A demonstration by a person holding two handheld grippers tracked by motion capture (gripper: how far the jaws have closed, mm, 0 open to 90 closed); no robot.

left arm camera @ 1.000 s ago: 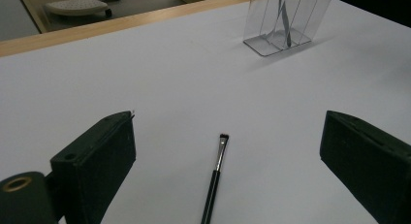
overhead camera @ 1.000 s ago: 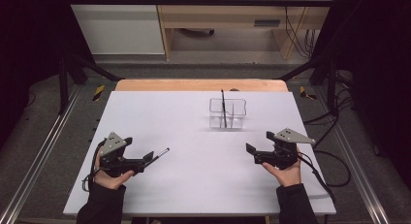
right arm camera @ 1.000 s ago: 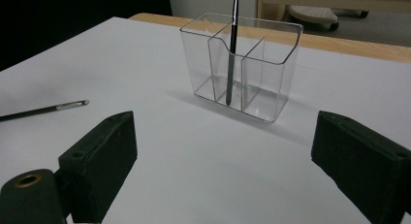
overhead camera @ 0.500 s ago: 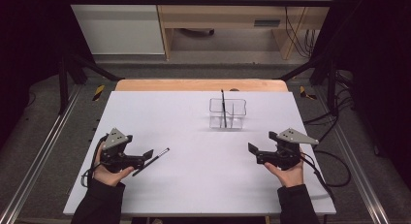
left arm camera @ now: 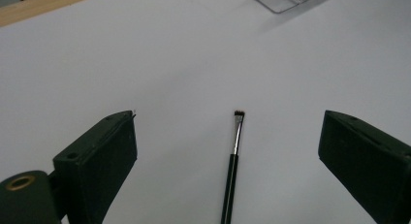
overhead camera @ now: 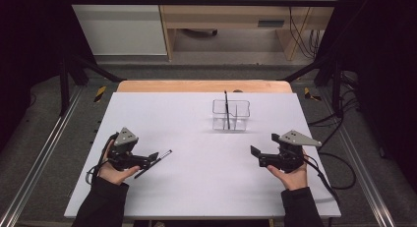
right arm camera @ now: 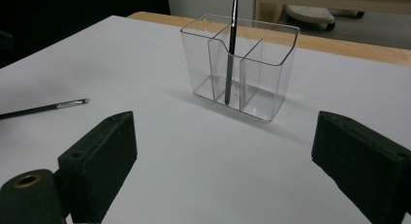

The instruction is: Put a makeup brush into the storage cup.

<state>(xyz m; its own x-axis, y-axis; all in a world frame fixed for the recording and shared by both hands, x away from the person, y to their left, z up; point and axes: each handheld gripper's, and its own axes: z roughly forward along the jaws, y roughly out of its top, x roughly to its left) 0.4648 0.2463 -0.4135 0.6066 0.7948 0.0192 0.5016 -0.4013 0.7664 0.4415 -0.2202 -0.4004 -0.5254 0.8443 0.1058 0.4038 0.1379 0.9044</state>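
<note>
White table with brush, organizer.
</note>
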